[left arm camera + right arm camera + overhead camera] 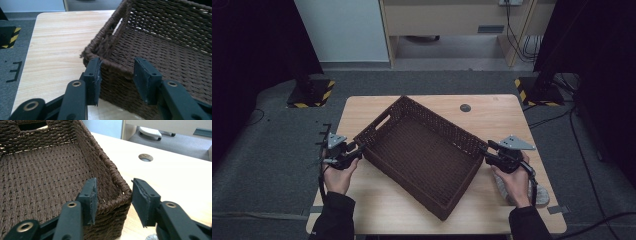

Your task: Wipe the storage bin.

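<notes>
Left gripper (355, 150) at left corner of brown woven basket (422, 150), fingers (93, 80) parted astride the rim, outer one at the wall, inner one off it, nothing clamped. Basket sitting skewed mid-bench (492, 112), empty, cut-out handle on far short wall. Right gripper (490, 151) at right corner, fingers (90, 200) likewise released either side of the rim. Small grey object (542, 195) by right hand, unclear. Judged: basket set down, both grips let go or not yet taken; pull-away or regrasp left.
</notes>
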Demonstrator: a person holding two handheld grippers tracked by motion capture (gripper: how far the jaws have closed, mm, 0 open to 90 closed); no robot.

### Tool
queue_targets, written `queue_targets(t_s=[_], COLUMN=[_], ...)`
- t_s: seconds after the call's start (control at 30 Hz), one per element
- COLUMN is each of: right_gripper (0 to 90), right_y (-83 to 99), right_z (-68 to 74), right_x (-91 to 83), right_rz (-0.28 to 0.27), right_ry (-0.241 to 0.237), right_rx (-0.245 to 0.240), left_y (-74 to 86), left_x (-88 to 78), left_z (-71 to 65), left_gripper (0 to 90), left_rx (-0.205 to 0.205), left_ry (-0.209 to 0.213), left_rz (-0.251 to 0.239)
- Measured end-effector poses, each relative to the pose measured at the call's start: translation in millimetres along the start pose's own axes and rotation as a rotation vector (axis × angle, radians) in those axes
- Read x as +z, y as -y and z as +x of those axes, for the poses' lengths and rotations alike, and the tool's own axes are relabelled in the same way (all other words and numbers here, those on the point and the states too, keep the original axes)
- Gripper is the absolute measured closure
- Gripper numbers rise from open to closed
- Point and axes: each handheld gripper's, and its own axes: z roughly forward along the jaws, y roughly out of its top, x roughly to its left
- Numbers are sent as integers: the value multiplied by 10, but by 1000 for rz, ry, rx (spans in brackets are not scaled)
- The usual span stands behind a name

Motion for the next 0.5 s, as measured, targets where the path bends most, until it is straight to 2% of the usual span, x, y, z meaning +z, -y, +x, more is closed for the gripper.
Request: queue_targets(t_s=[0.17, 0.23, 0.37, 0.43, 0.5], right_gripper=[567, 562, 563, 518, 540], right_y=[14, 37, 35, 17, 0], right_z=[76, 128, 143, 113, 91], right_x=[-86, -138, -223, -202, -152], right_rz=[21, 19, 38, 21, 17], right_ry=[-1, -9, -52, -48, -40], right_rx=[2, 12, 21, 20, 3], left_y=[45, 43, 47, 40, 27], left_x=[-4, 20, 65, 79, 108], left_z=[-167, -207, -165, -154, -150], left_gripper=[512, 522, 526, 531, 539], left_rx=[4, 24, 1, 2, 8], left_ry=[41, 8, 26, 28, 23], left_rz=[39, 38, 34, 28, 21])
